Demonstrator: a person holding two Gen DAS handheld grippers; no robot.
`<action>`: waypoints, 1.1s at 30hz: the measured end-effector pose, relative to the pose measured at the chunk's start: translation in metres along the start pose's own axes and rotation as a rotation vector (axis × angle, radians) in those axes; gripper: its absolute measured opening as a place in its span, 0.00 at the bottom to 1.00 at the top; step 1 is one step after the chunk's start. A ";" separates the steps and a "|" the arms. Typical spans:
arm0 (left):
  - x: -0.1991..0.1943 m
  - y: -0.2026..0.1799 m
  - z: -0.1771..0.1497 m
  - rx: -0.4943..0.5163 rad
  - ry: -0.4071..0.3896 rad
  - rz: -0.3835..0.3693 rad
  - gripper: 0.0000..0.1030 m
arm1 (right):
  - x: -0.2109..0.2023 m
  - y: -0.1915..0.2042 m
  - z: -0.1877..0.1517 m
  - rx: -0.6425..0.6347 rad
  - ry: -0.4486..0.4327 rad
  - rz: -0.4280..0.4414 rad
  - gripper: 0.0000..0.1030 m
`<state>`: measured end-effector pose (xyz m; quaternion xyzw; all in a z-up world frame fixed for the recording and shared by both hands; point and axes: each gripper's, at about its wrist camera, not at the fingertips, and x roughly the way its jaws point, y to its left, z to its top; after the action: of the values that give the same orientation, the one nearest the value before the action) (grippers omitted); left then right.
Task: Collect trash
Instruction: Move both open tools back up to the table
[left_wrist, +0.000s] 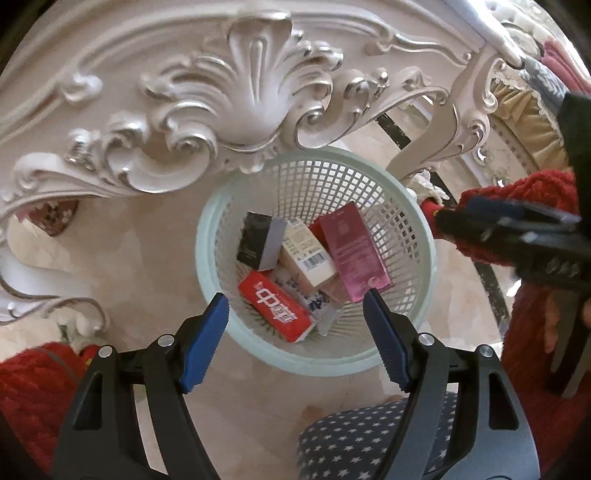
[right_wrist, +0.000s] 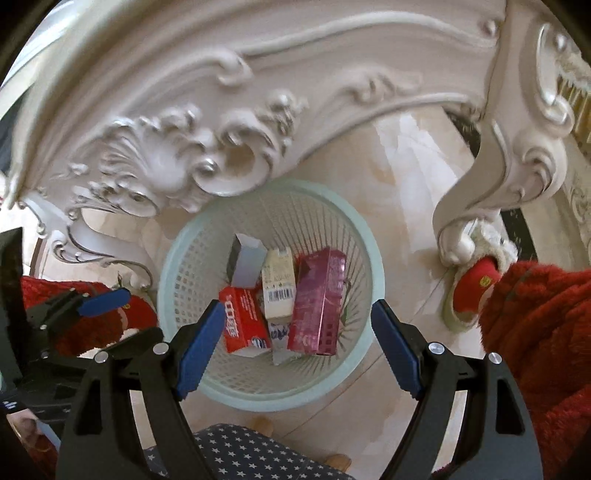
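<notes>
While both grippers hang over the bin, the scene reads as follows.

Basket: pale green plastic mesh wastebasket (left_wrist: 424, 236) (right_wrist: 369, 258), round, upright on beige tiled floor (left_wrist: 140, 258) (right_wrist: 402, 177), partly tucked under the carved edge of the table.
Trash: all boxes lie inside the basket, none on the floor.
Red box: red carton w/ white lettering (left_wrist: 275, 306) (right_wrist: 243, 321), at the near side of the pile.
Magenta box: tall pink-magenta carton (left_wrist: 352, 251) (right_wrist: 319, 301), leaning at the right of the pile, touching the cream box.
Cream box: beige carton w/ barcode (left_wrist: 306, 254) (right_wrist: 279, 284), centre of the pile, betw. red and magenta.
Black/grey box: dark carton w/ grey flap (left_wrist: 258, 240) (right_wrist: 245, 264), far left of the pile.
Left gripper: (left_wrist: 295, 306) (right_wrist: 107, 301) blue pads spread wide, nothing betw. them; above the basket's near rim, pointing steeply down.
Right gripper: (right_wrist: 297, 314) (left_wrist: 461, 218) blue pads wide apart, nothing held; same steep downward aim over the basket. Seen side-on in the left wrist view, at right of the basket.
Table: ornate white carved table (left_wrist: 251, 85) (right_wrist: 177, 155) w/ silver-edged scrollwork; curved leg (right_wrist: 476, 192) stands right of the basket.
Person: red fuzzy sleeves (left_wrist: 532, 199) (right_wrist: 535, 314) on both sides; star-print navy fabric (left_wrist: 369, 443) (right_wrist: 243, 454) at bottom.
</notes>
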<state>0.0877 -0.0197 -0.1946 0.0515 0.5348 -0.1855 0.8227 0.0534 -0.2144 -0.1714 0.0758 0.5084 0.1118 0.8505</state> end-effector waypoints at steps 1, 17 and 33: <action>-0.006 -0.002 -0.003 0.020 -0.022 0.020 0.71 | -0.010 0.002 0.000 -0.011 -0.037 0.004 0.75; -0.200 0.041 0.091 0.055 -0.421 0.124 0.79 | -0.158 0.057 0.133 -0.376 -0.486 0.148 0.85; -0.128 0.169 0.380 -0.086 -0.391 0.189 0.86 | -0.018 0.111 0.344 -0.715 -0.264 0.158 0.85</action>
<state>0.4293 0.0614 0.0619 0.0294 0.3653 -0.0909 0.9260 0.3356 -0.1176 0.0333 -0.1729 0.3161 0.3363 0.8701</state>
